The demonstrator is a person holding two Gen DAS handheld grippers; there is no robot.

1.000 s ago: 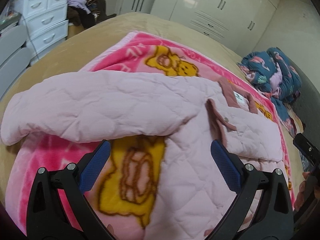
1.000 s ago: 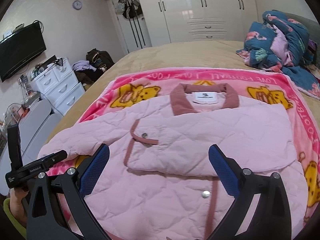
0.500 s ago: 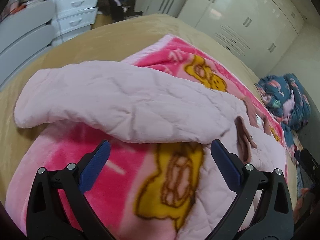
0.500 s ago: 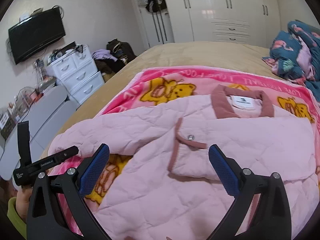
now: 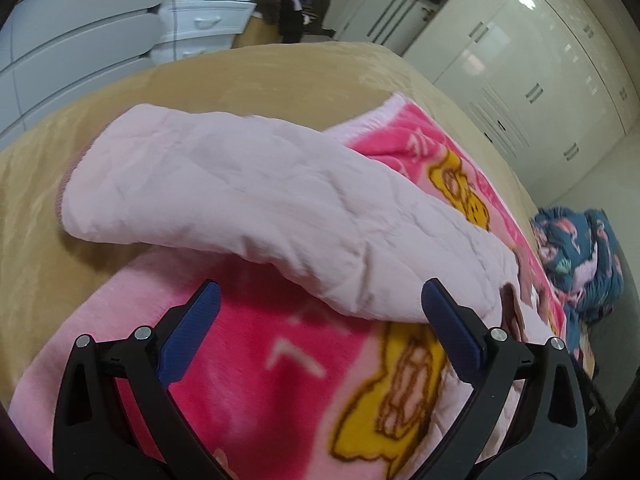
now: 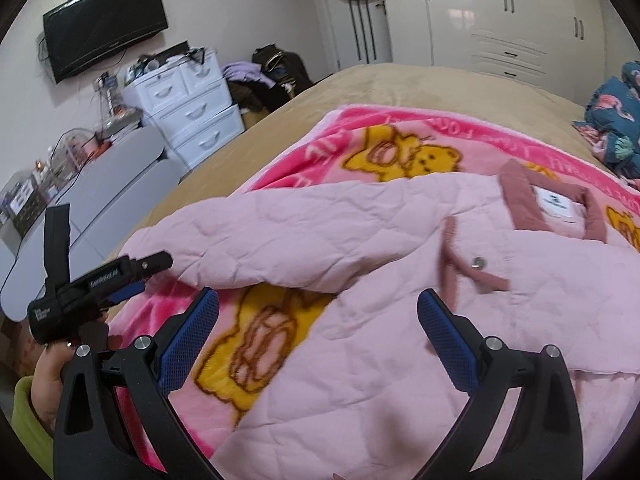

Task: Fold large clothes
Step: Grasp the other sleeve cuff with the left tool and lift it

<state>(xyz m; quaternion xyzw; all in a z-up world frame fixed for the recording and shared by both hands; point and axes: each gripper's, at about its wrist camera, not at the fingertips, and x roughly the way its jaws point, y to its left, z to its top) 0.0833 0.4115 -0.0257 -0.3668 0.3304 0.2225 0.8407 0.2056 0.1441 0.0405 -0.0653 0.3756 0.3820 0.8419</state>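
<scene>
A pale pink quilted jacket (image 6: 360,240) lies front up on a pink bear-print blanket (image 6: 400,156), its dusty-rose collar (image 6: 516,188) toward the far side. Its right part is folded in over the chest. The left sleeve (image 5: 248,204) stretches out flat, and its cuff reaches past the blanket onto the tan bedspread (image 5: 256,76). My left gripper (image 5: 320,320) stands open just short of the sleeve's near edge, holding nothing. The right wrist view shows it as the left gripper (image 6: 146,276) near the cuff, held by a hand (image 6: 48,364). My right gripper (image 6: 318,332) hovers open over the jacket's lower body.
White drawer units (image 6: 192,112) and a grey cabinet (image 6: 104,184) stand left of the bed under a wall TV (image 6: 104,24). A heap of bags and clothes (image 6: 272,72) sits in the corner. White wardrobes (image 6: 500,16) line the far wall. Blue flamingo bedding (image 5: 580,256) lies at the right.
Both views have swung left. My left gripper has travelled along the sleeve toward its cuff, which now fills that view. Both grippers stay open and the jacket has not moved.
</scene>
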